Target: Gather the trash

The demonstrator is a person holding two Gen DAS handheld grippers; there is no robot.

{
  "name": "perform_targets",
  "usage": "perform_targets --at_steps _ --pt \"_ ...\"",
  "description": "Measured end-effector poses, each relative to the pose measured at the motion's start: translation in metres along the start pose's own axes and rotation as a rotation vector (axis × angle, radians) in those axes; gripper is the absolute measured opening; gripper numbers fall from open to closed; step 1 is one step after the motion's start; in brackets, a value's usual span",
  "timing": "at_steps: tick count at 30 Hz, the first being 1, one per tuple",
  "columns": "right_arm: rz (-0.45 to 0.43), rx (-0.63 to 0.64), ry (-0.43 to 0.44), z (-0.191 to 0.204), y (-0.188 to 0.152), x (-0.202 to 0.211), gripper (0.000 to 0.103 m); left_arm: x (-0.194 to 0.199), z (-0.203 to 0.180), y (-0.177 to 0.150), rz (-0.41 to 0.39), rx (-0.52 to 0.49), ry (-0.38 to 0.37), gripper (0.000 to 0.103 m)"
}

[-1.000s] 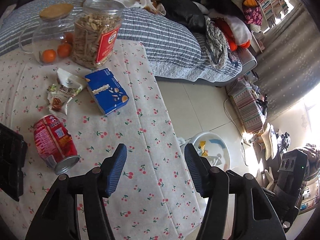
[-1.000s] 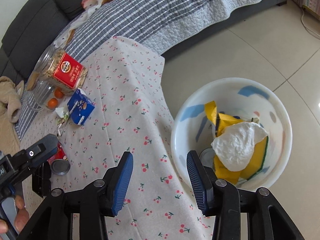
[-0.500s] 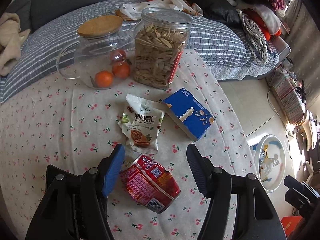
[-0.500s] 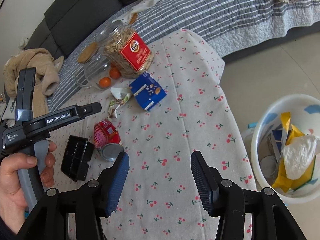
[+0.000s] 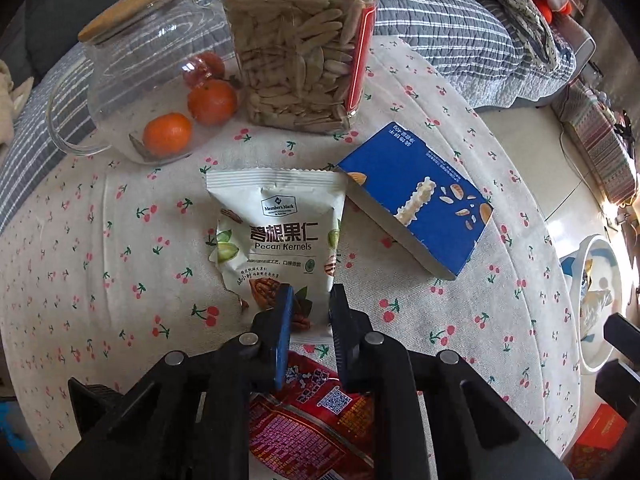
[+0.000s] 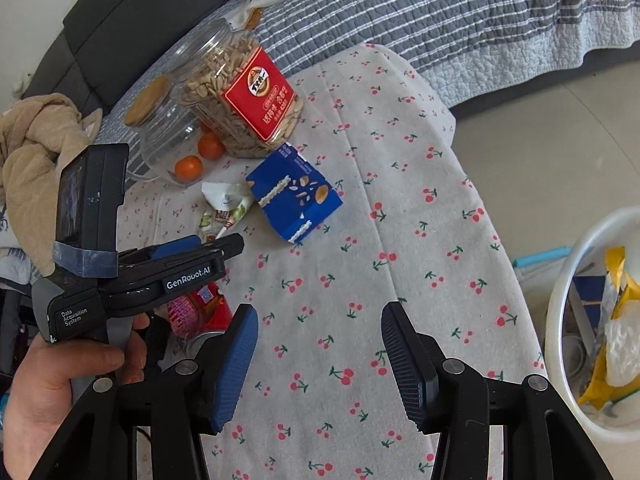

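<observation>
A white pecan-kernel wrapper (image 5: 276, 232) lies flat on the cherry-print tablecloth (image 5: 100, 260). My left gripper (image 5: 312, 300) points down at the wrapper's near edge. Its jaws are closing with that edge between them, and a gap still shows. A crushed red can (image 5: 304, 420) lies right under the left gripper. A blue carton (image 5: 416, 204) rests to the right of the wrapper. In the right wrist view the wrapper (image 6: 224, 208), carton (image 6: 294, 196), can (image 6: 196, 308) and left gripper (image 6: 236, 242) all show. My right gripper (image 6: 320, 320) hangs open over bare cloth, holding nothing.
A jar of seeds (image 5: 300, 48) and a glass pot holding oranges (image 5: 152, 80) stand behind the wrapper. A white bin (image 6: 554, 320) with trash inside sits on the floor to the right of the table. A sofa with a striped quilt (image 6: 440, 12) runs along the back.
My left gripper swung from the table's edge over to the wrapper, sank toward it, and its jaws narrowed around the wrapper's edge. The right gripper shifted from the bin toward the table.
</observation>
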State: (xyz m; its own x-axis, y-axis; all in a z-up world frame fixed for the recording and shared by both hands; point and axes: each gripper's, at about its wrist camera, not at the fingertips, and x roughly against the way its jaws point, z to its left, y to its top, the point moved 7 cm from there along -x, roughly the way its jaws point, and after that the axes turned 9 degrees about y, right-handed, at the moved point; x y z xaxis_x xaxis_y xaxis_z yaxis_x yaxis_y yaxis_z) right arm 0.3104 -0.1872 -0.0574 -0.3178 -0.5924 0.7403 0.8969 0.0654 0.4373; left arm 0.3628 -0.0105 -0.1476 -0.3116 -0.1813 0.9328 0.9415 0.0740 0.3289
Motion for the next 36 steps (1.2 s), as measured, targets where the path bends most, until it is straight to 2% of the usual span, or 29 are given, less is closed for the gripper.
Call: perform_targets --at_steps 4,9,12,19,28,29,31,33,34,35,36 --pt "0.013 0.069 -0.107 -0.009 0.008 -0.023 0.059 0.022 0.01 0.004 -0.037 0.047 -0.079 0.006" --pt "0.045 0.196 -0.167 -0.002 0.016 -0.056 0.077 0.054 0.026 0.003 -0.089 0.073 -0.15 0.004" --pt "0.052 0.276 -0.186 0.008 0.022 -0.074 0.081 0.063 0.036 -0.001 -0.092 0.098 -0.172 0.004" --pt "0.057 0.456 -0.248 0.026 0.032 -0.111 0.085 0.078 0.046 -0.006 -0.106 0.125 -0.219 0.004" --pt "-0.007 0.465 -0.258 0.034 0.045 -0.128 0.084 0.083 0.042 -0.006 -0.109 0.135 -0.259 0.004" --pt "-0.006 0.47 -0.265 0.034 0.044 -0.13 0.079 0.083 0.042 -0.007 -0.109 0.138 -0.264 0.004" --pt "-0.002 0.458 -0.259 0.036 0.045 -0.129 0.063 0.084 0.044 -0.007 -0.109 0.146 -0.272 0.004" --pt "-0.006 0.422 -0.214 0.041 0.045 -0.122 0.059 0.086 0.049 -0.008 -0.114 0.16 -0.282 0.004" --pt "-0.003 0.42 -0.19 0.045 0.045 -0.118 0.031 0.088 0.051 -0.007 -0.117 0.168 -0.29 0.004" --pt "-0.013 0.416 -0.196 0.048 0.046 -0.112 0.017 0.09 0.053 -0.007 -0.121 0.177 -0.299 0.004" --pt "-0.021 0.411 -0.216 0.051 0.047 -0.106 0.011 0.092 0.054 -0.007 -0.125 0.183 -0.306 0.004"
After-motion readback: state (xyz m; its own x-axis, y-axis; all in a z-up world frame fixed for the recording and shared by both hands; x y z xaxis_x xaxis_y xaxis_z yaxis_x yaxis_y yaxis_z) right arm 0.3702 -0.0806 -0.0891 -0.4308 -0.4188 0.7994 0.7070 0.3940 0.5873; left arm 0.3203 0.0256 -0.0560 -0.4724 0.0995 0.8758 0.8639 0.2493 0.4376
